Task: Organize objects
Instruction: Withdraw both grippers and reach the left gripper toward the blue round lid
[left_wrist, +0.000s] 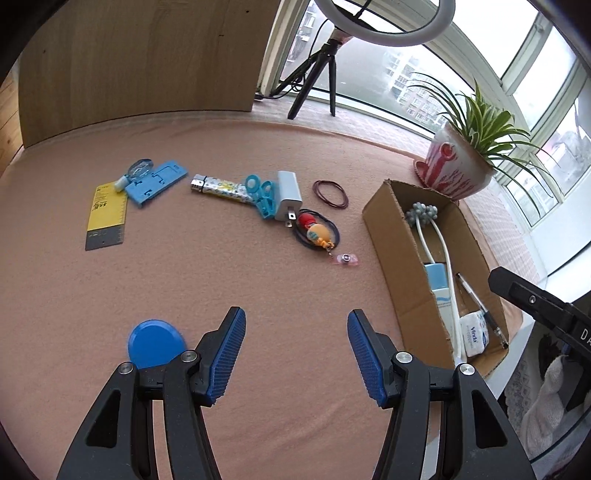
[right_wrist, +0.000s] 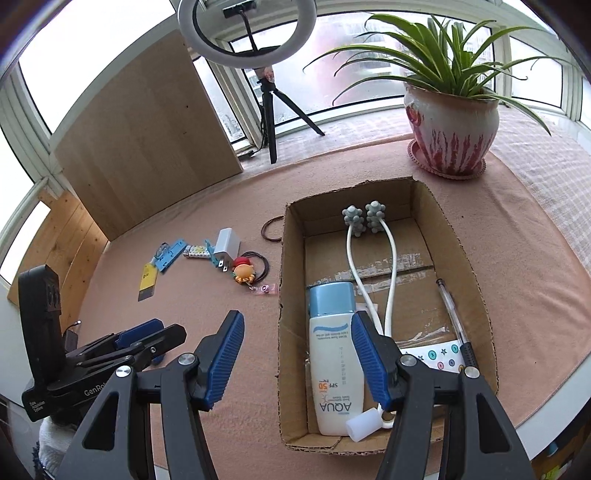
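Note:
A cardboard box (left_wrist: 402, 266) (right_wrist: 291, 295) stands on the pink cloth. It holds a sunscreen bottle (right_wrist: 334, 354), a white massager (right_wrist: 369, 258), a pen (right_wrist: 452, 314) and a tissue pack (left_wrist: 474, 334). Loose items lie left of it: white charger (left_wrist: 288, 195), blue scissors (left_wrist: 262, 195), patterned tube (left_wrist: 218, 188), rubber bands (left_wrist: 330, 194), cartoon badge reel (left_wrist: 316, 234), blue holder (left_wrist: 157, 181), yellow ruler (left_wrist: 105, 216), blue disc (left_wrist: 155, 343). My left gripper (left_wrist: 295, 354) is open and empty over bare cloth. My right gripper (right_wrist: 297, 358) is open and empty above the box's near end.
A potted plant (right_wrist: 450, 125) stands behind the box. A ring light on a tripod (right_wrist: 267, 107) and a wooden board (right_wrist: 147, 140) stand at the back. The left gripper shows in the right wrist view (right_wrist: 140, 341). The table's edge runs close to the box's near side.

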